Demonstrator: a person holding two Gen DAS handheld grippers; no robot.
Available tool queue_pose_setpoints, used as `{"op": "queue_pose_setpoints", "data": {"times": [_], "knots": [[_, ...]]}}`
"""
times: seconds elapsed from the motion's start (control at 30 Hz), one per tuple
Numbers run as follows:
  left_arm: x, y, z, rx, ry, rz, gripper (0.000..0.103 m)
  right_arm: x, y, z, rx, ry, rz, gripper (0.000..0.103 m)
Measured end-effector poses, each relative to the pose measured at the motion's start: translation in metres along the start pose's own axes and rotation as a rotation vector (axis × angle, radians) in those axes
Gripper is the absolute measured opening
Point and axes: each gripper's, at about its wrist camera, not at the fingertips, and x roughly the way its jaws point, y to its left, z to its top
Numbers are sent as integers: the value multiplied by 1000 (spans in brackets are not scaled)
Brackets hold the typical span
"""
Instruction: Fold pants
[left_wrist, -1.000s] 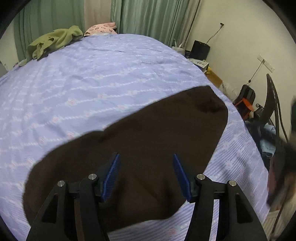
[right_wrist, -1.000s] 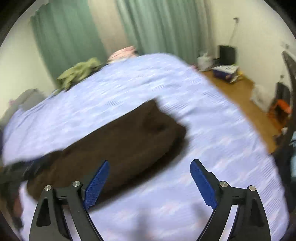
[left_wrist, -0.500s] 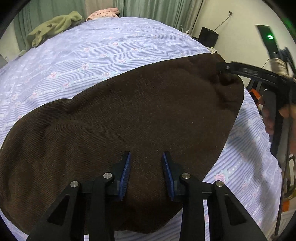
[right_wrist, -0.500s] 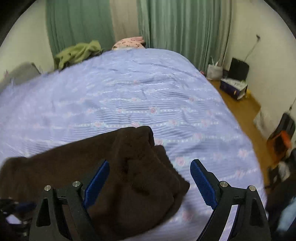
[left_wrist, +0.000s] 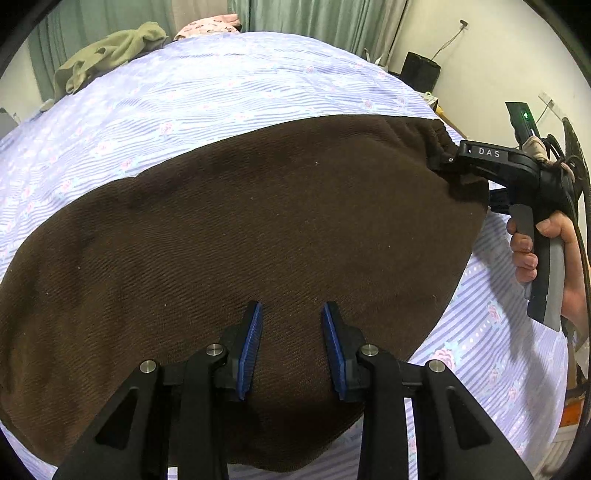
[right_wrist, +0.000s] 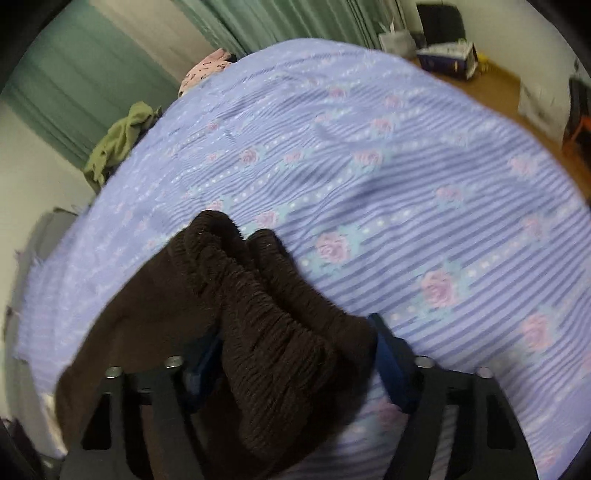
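Note:
Dark brown pants (left_wrist: 258, 229) lie folded flat on the lilac flowered bedsheet (left_wrist: 229, 85). My left gripper (left_wrist: 291, 347) sits low over their near edge, its blue pads a narrow gap apart with brown cloth between them. My right gripper (left_wrist: 443, 162) shows at the pants' far right corner, its jaws on the gathered waistband. In the right wrist view the bunched waistband (right_wrist: 273, 314) fills the space between my right gripper's (right_wrist: 295, 350) blue pads, which press on it from both sides.
A green garment (left_wrist: 110, 51) and a pink one (left_wrist: 210, 26) lie at the far end of the bed. Green curtains (right_wrist: 74, 96) hang behind. Right of the bed are wooden floor (right_wrist: 517, 96), a black bin (left_wrist: 421, 70) and boxes.
My left gripper dropped onto the pants and its jaws narrowed. My right gripper moved in to the waistband corner and closed on it.

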Motion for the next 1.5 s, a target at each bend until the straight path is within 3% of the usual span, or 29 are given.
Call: {"op": "queue_pose_setpoints", "data": {"times": [0.13, 0.2, 0.37, 0.6, 0.83, 0.9, 0.97, 1.0, 1.07, 1.13, 1.33, 1.5], "knots": [[2, -4, 2, -1, 10, 7, 33, -3, -2, 2, 45, 15, 28, 44], [1, -5, 3, 12, 18, -2, 33, -29, 1, -1, 60, -30, 47, 39], [1, -10, 6, 18, 38, -89, 33, -101, 9, -21, 36, -160, 8, 38], [23, -12, 11, 14, 80, -72, 33, -70, -17, -28, 136, -61, -73, 38], [23, -1, 30, -24, 166, -96, 33, -109, 31, -23, 25, -121, -138, 38], [2, 0, 42, -53, 139, -115, 32, -123, 49, -23, -12, -138, -161, 39], [-45, 8, 52, -98, 16, -141, 32, -141, 65, -26, -47, -168, -164, 39], [-66, 14, 55, -120, -23, -120, 32, -149, 73, -27, -65, -182, -167, 39], [-100, 27, 57, -154, -62, -98, 21, -162, 93, -29, -101, -201, -175, 39], [-126, 41, 54, -172, -77, -85, 17, -173, 118, -33, -139, -217, -192, 39], [-191, 89, 17, -176, -111, 84, 17, -185, 194, -53, -237, -248, -198, 39], [-210, 126, -21, -237, -97, 89, 17, -170, 268, -76, -330, -241, -198, 39]]}}
